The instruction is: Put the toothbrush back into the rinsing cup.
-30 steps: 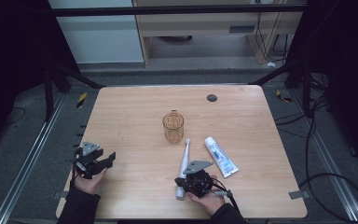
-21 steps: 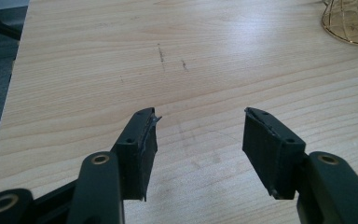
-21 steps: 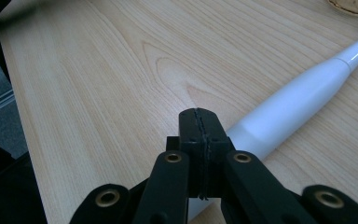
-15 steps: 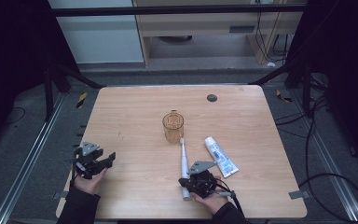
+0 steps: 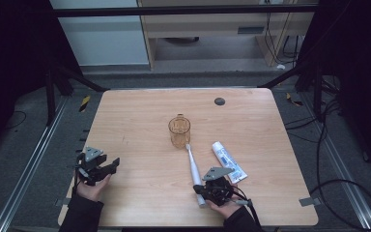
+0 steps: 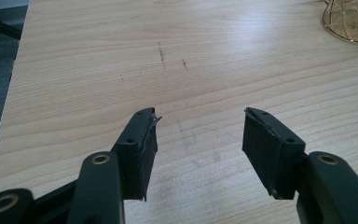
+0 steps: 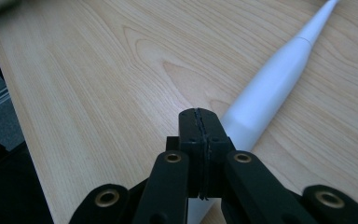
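A person at a light wooden table (image 5: 140,116) holds the right gripper (image 5: 211,189) over the butt end of a white electric toothbrush (image 5: 193,171), which lies flat on the tabletop with its brush head at the foot of an amber glass mug (image 5: 179,131) and its thick handle toward the near edge. In the right gripper view the jaws are pressed flat together with nothing between them, and the toothbrush (image 7: 272,84) passes beneath and beside them, not in their grip. The left gripper (image 5: 98,166) rests near the table's left edge, well apart from the work, its jaws standing wide over bare wood. A toothpaste tube (image 5: 228,161) lies just to the right of the toothbrush.

The step appears to be picking up the toothbrush, probably to stand it in the mug. To do it well, the right jaws would need to open first, straddle the thick handle squarely across its width and low enough to catch its sides, and close on the handle rather than the slim neck, since a smooth round body could roll or slip from a shallow pinch.
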The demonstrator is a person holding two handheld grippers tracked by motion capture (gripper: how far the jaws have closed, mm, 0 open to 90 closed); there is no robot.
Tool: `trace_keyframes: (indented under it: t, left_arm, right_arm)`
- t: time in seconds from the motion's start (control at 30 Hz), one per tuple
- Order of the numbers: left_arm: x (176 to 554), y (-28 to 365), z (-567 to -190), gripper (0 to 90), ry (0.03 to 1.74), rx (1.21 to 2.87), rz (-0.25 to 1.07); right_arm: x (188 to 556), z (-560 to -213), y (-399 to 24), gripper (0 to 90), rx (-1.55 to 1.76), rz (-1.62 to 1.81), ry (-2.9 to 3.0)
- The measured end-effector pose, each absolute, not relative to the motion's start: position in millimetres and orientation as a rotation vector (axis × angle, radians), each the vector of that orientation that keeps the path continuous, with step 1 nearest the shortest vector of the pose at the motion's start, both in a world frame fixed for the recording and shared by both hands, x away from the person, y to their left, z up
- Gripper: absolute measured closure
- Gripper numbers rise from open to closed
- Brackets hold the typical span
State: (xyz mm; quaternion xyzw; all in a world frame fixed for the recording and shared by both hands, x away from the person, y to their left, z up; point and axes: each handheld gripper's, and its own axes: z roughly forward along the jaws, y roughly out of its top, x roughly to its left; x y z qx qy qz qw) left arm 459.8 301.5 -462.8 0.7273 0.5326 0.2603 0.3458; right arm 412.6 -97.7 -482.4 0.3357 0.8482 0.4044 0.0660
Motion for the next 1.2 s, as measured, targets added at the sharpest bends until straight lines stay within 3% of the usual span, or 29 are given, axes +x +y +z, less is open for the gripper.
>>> trace_keyframes:
  t: [0.9,1.2]
  left_arm:
    - [461,302,-464,44.1,1.386,1.890,0.676]
    - [460,304,-464,44.3,1.388,1.889,0.678]
  right_arm:
    - [425,-465,-142,88.5,1.104,1.171,2.393]
    - [435,-478,-154,88.7,1.166,1.044,2.397]
